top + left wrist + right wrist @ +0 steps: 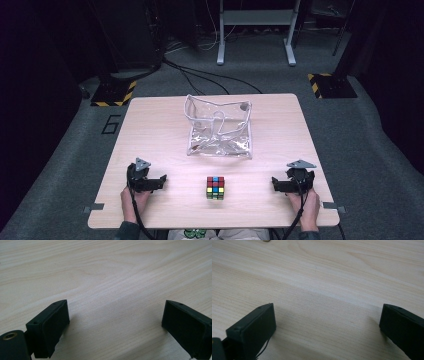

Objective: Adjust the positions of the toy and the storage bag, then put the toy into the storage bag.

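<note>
Nothing has been picked up yet: my left tongs [161, 180] and my right tongs [276, 183] rest low on the wooden worktop [150, 125], each with its jaws spread apart and nothing between them. From the gripper views, bare wood grain shows between both pairs of jaws. Between my two hands, near the front edge, sits the colour-tiled puzzle cube [215, 187], untouched and well apart from either tool. Farther back, at the middle of the worktop, stands the clear plastic pouch [218, 127], its mouth gaping upward and seemingly empty. I judge the job, likely putting the cube into that pouch, to be at its very start; the grasp, the carry and the drop all remain.
</note>
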Tool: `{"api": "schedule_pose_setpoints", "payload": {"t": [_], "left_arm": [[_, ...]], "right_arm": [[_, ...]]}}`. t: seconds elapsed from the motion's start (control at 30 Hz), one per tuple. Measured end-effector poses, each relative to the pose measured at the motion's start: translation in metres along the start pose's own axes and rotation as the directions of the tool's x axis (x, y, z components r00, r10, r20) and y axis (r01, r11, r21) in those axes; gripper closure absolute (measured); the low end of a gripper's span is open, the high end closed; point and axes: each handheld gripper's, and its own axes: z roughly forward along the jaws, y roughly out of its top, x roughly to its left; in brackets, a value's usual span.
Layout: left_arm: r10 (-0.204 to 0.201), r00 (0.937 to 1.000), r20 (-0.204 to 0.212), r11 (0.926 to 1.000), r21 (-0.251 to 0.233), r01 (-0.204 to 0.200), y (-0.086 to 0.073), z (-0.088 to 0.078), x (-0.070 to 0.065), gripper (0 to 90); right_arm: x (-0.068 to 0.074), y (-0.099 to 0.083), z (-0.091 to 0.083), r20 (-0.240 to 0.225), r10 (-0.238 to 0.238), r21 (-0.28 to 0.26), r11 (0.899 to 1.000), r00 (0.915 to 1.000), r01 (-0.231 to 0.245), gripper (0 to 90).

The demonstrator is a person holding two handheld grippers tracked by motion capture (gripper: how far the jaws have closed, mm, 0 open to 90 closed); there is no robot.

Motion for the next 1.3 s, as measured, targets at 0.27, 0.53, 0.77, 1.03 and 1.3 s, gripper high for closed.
{"api": "schedule_pose_setpoints", "payload": {"t": [0.27, 0.53, 0.77, 1.03, 1.3], "left_arm": [[0.000, 1.0000, 0.000, 1.0000, 0.000, 0.000, 0.000, 0.000, 0.000, 7.2], [0.008, 1.0000, 0.001, 0.9999, 0.009, -0.008, 0.000, -0.001, 0.000, 7.2], [0.008, 1.0000, 0.004, 0.9999, 0.010, -0.008, 0.000, -0.001, 0.000, 7.2], [0.007, 1.0000, 0.001, 1.0000, 0.005, -0.007, 0.000, 0.000, 0.000, 7.1], [0.007, 1.0000, 0.001, 1.0000, 0.005, -0.007, 0.000, 0.000, 0.000, 7.2]], "right_arm": [[0.001, 0.000, -0.001, 0.005, -0.020, 0.000, 1.000, 0.9998, 0.020, 0.0], [-0.002, 0.001, -0.007, -0.038, -0.004, -0.009, 1.000, 0.9993, 0.003, 0.0], [0.006, 0.005, -0.017, -0.062, -0.029, -0.030, 0.999, 0.9977, 0.027, 0.0], [0.024, 0.013, -0.023, -0.095, -0.090, -0.031, 0.996, 0.9914, 0.088, 0.3], [0.040, 0.017, -0.025, -0.132, -0.125, -0.041, 0.992, 0.9834, 0.120, 0.7]]}}
